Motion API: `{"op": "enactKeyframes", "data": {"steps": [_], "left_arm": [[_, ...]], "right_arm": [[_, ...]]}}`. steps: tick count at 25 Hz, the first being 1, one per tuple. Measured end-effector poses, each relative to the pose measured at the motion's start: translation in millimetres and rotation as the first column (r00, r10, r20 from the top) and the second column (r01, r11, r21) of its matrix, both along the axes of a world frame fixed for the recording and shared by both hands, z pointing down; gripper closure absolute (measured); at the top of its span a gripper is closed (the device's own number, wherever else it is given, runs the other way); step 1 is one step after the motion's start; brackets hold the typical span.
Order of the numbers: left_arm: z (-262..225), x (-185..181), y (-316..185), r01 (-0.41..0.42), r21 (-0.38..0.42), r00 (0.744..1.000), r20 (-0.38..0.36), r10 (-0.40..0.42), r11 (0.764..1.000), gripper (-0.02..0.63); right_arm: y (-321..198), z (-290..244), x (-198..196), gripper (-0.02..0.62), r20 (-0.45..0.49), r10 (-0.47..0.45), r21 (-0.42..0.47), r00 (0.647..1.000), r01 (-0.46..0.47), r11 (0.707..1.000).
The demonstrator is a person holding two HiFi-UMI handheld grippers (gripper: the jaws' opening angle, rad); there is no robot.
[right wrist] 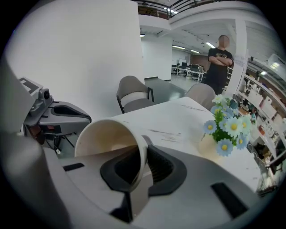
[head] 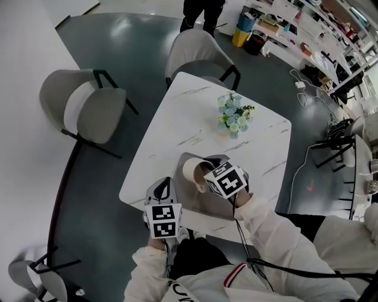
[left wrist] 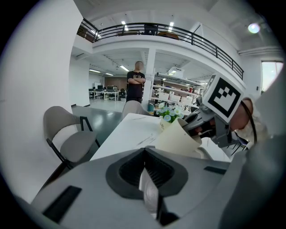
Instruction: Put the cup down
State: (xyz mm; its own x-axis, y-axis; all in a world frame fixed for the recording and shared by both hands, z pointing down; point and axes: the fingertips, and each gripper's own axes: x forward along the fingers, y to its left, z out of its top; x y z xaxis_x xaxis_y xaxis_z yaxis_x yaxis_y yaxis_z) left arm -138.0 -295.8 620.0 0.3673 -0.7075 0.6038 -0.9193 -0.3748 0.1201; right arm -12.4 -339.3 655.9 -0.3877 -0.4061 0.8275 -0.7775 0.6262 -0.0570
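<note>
Head view: white marble counter (head: 177, 118) with a small vase of blue and white flowers (head: 234, 115) toward its far right. Two grey chairs: one off the left side (head: 88, 106), one at the far corner (head: 198, 53). A person in dark clothes (head: 201, 12) stands on the floor beyond that.

My right gripper (head: 208, 171) is over the near part of the counter and carries the paper cup (head: 192, 171). The cup is tipped onto its side, open mouth turned left and away from me. It is over the counter, well short of the flowers. I cannot tell whether it touches the surface.

Right gripper view: jaws pinching the cup's wall at the rim, one pad inside the mouth and one outside. The inside of the cup is cream and looks empty. The flowers are out ahead to the right, clear of the cup.

My left gripper (head: 164, 184) sits at the near left edge of the counter, just beside the right one but apart from it.

Left gripper view: jaws pressed together with nothing between them. The tilted cup shows just ahead and to the right, in the other gripper's hold.
</note>
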Motion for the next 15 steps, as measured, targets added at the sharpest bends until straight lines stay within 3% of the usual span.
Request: {"op": "enactKeyframes", "data": {"steps": [15], "left_arm": [[22.0,1.7,-12.5,0.013,-0.038,1.0,-0.011,-0.013,0.999,0.597]], "right_arm": [[-13.4,34.1,-13.6,0.555,-0.102,-0.133,-0.074,0.986,0.125,0.989]]}}
